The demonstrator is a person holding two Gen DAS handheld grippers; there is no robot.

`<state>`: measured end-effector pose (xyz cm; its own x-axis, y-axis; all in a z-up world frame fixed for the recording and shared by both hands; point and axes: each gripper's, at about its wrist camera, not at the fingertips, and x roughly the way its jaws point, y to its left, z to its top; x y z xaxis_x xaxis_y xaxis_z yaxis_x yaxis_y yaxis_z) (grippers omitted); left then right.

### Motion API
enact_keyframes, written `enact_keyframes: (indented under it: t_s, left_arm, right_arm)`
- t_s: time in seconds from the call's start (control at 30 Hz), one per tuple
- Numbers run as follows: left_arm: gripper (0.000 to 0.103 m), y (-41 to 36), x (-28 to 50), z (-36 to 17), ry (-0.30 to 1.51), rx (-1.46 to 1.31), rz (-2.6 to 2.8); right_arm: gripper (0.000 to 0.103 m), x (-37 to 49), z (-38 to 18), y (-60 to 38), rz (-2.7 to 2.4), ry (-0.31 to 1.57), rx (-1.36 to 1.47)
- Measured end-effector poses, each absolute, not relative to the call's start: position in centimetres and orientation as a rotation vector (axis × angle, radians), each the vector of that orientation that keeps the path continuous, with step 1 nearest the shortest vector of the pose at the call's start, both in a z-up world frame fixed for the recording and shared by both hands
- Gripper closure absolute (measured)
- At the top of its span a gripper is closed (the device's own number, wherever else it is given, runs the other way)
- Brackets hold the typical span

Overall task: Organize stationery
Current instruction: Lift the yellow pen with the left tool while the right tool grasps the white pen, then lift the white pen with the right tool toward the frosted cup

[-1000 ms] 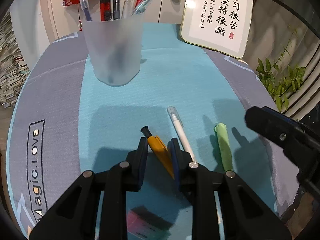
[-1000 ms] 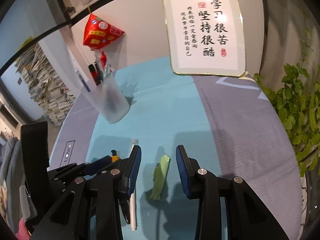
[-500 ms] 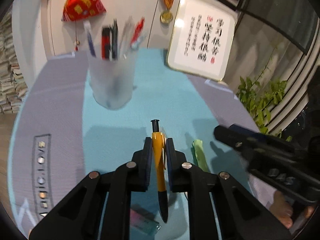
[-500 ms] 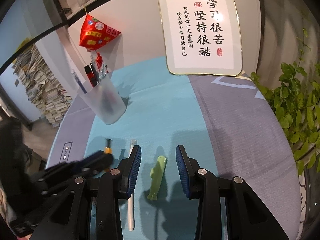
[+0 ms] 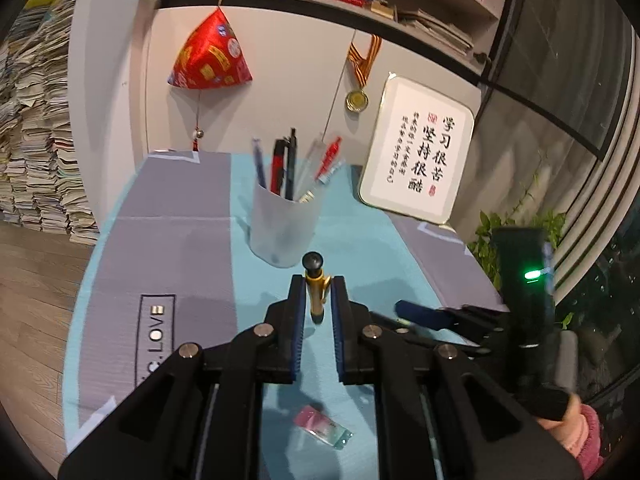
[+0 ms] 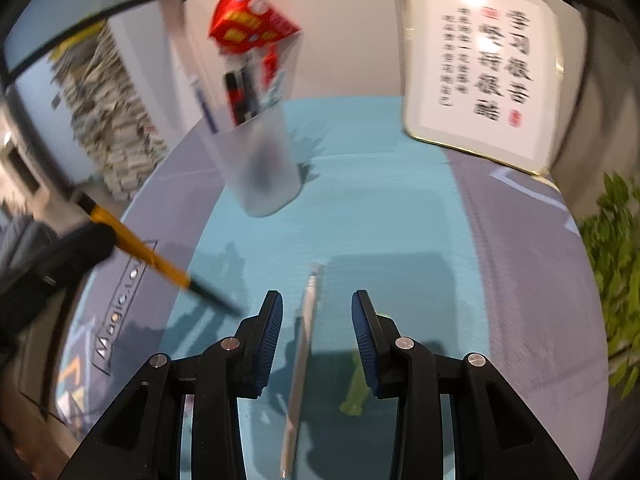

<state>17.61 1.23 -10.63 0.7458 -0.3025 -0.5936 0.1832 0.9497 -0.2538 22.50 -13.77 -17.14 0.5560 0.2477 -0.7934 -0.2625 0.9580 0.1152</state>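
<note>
My left gripper is shut on an orange pen and holds it lifted above the table, short of the frosted pen cup that holds several pens. In the right wrist view the same orange pen hangs in the air at the left, and the cup stands behind. My right gripper is open over a white pen that lies on the blue mat between its fingers. A green pen-like item lies just under the right finger.
A framed calligraphy board leans at the back right. A small pink eraser packet lies on the mat near me. A plant stands off the table's right edge. Stacks of paper line the left wall.
My left gripper closed on the orange pen and lifted it off the mat toward the cup. My right gripper shifted left from over the green item to over the white pen.
</note>
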Motion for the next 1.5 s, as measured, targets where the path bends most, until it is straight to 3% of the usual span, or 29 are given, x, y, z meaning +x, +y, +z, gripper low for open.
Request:
enact_keyframes:
  t_s: [0.7,0.77,0.8,0.83,1.17,1.5]
  left_arm:
    - [0.094,3.9,16.4,-9.7,0.635,-0.215,-0.264]
    - [0.094,3.9,16.4,-9.7,0.634,-0.214,-0.264]
    - [0.094,3.9,16.4,-9.7,0.634,-0.214,-0.266]
    - [0.094,3.9,16.4,-9.7,0.633,-0.212,-0.265]
    - [0.094,4.1,16.4,-9.7,0.636,-0.202,-0.248]
    - [0.094,8.9,21.2,-14.6,0.831,-0.354,-0.094]
  right_arm:
    - [0.067,25.9,-20.1,-10.8,0.231,1.012,-0.149]
    - [0.073,25.8,-20.0,-10.6,0.237,1.007,-0.159]
    - [0.088,25.8,-20.0,-10.5,0.24,1.009,-0.162]
    - [0.091,25.8,-19.9,-10.5,0.24,1.013,-0.159]
    - [0.091,24.1,-15.9,-13.0,0.279,0.927,-0.044]
    - [0.092,24.2,-16.6,-14.6,0.279,0.963,0.002]
